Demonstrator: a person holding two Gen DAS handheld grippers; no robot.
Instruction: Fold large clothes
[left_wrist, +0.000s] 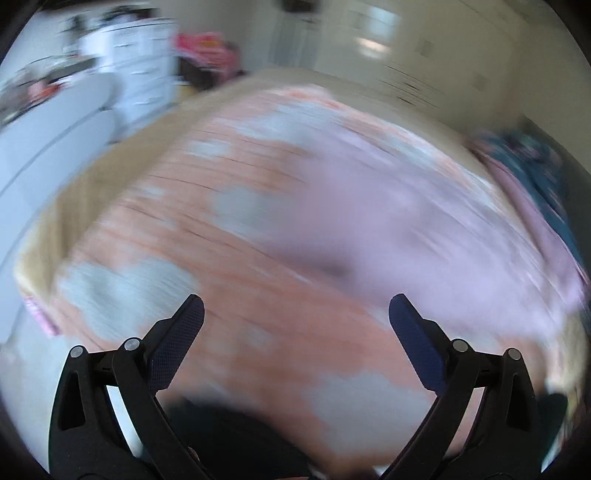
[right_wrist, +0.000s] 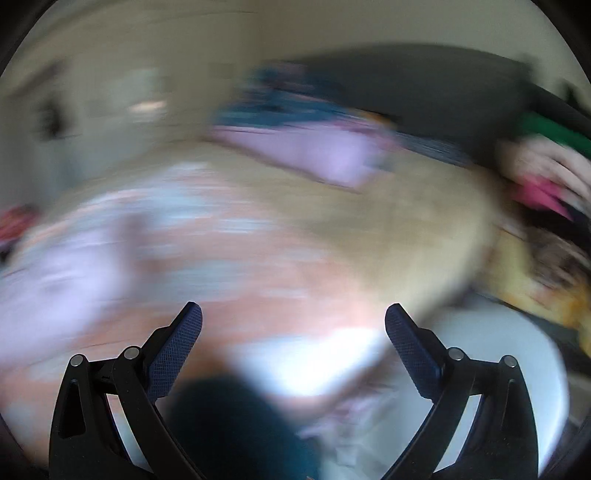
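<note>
Both views are heavily motion-blurred. A large pink and salmon garment with grey-blue patches (left_wrist: 295, 221) lies spread over a tan table (left_wrist: 110, 173). It also shows in the right wrist view (right_wrist: 192, 251). My left gripper (left_wrist: 295, 314) is open and empty above the garment's near part. My right gripper (right_wrist: 293, 321) is open and empty above the garment's near edge. A lilac part of the garment (left_wrist: 424, 221) lies to the right.
A folded lilac and teal pile (right_wrist: 306, 147) sits at the far side of the table. More clothes (right_wrist: 546, 177) are heaped at the right. White drawers (left_wrist: 136, 66) and a grey couch (left_wrist: 48, 147) stand at the left. A dark shape (right_wrist: 236, 424) is near the bottom.
</note>
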